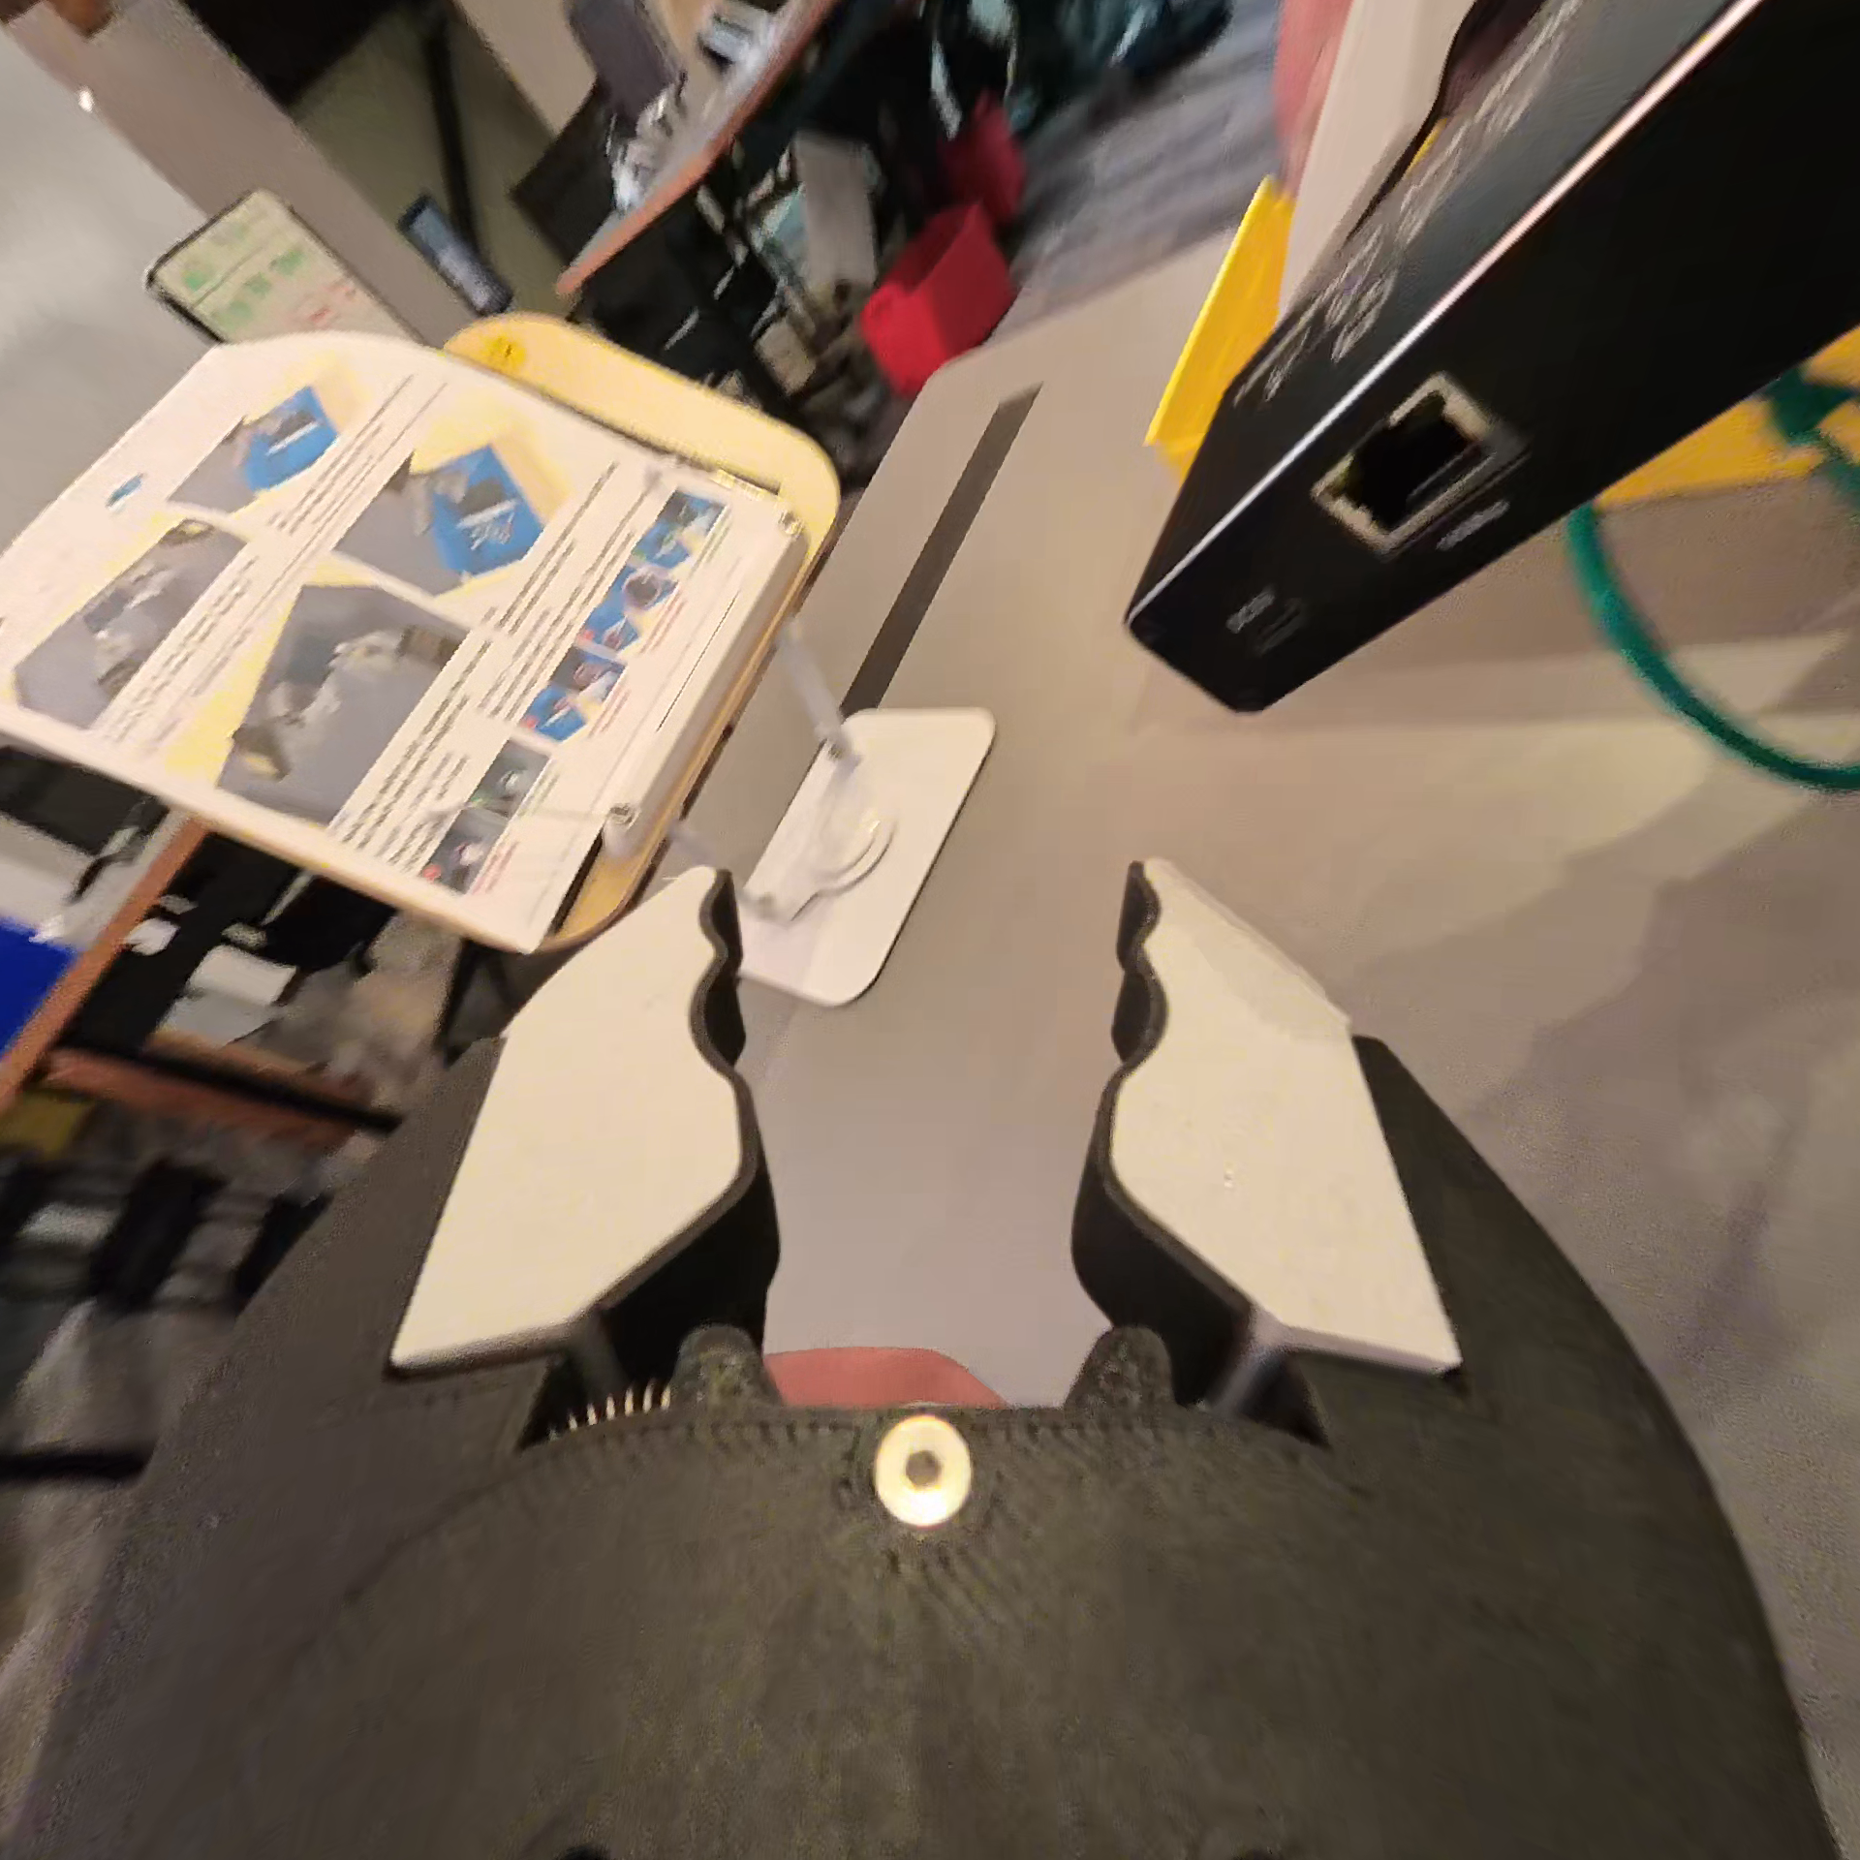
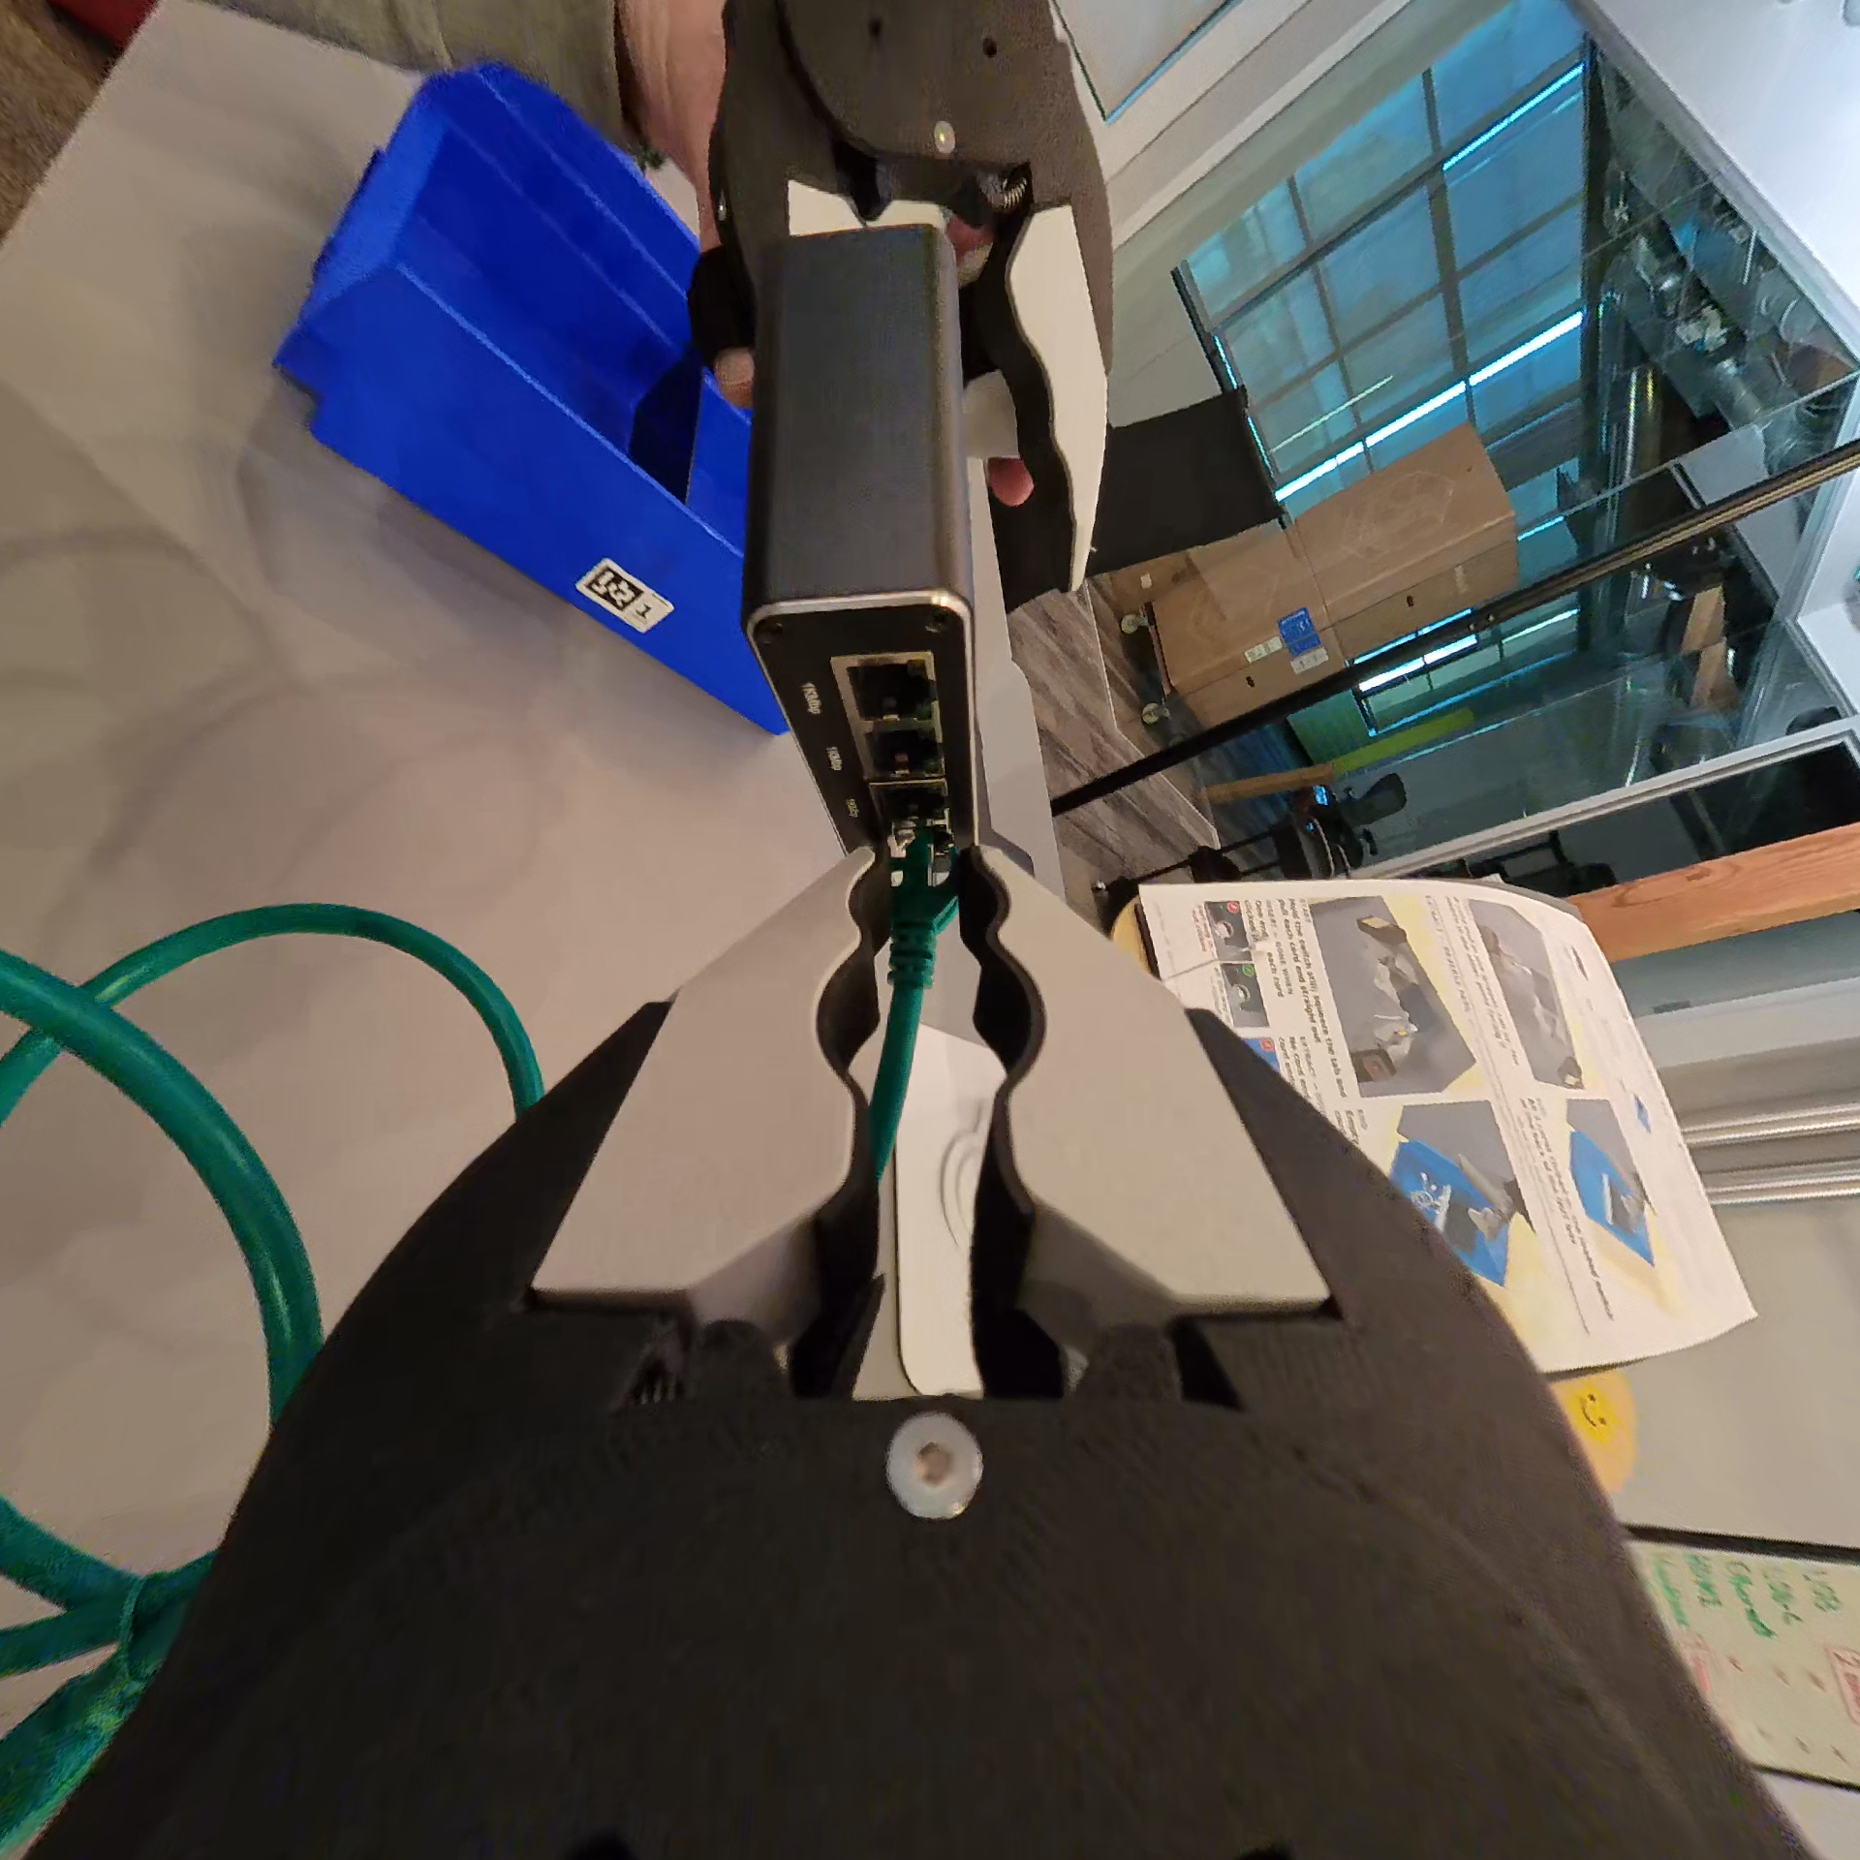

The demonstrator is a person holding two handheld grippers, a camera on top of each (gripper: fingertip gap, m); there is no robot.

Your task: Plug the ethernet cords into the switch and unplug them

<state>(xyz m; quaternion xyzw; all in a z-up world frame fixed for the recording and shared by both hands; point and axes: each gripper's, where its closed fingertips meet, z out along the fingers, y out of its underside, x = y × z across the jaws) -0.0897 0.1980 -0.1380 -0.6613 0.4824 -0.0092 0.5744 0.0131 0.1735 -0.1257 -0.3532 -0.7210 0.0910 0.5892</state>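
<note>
Plug (image 2: 918, 886) of green ethernet cord (image 2: 891, 1047) sits at the lowest port on the front of the black switch (image 2: 856, 423), w/ the right gripper (image 2: 921, 861) on it: jaws drawn nearly together, tips pinching the plug body right at the port mouth, boot and cord running back btwn the fingers. Can't tell if the plug is clicked fully home or only partway in, or whether this is the plug-in or the pull-out. Ports above it look empty, so at most one of them is in use. The rest of the cord lies in loose loops on the grey table (image 1: 1308, 906) to one side, and I can't make out a 2nd cord. Left gripper (image 1: 931, 886) is spread wide w/ nothing btwn its jaws. It hangs over the table w/ the switch's back end up and to its right, near but not touching, and the single port (image 1: 1404, 463) there is empty. What props the switch up isn't clear. From the right wrist view the left gripper is just behind it, but its own view shows no grip. Judgement: early to mid task, w/ one connection being worked and the remaining ports and all later unplugging prob still to do. Blue bin (image 2: 503, 332) and instruction sheet (image 1: 382, 604) on its stand sit off to the sides, not involved.
</note>
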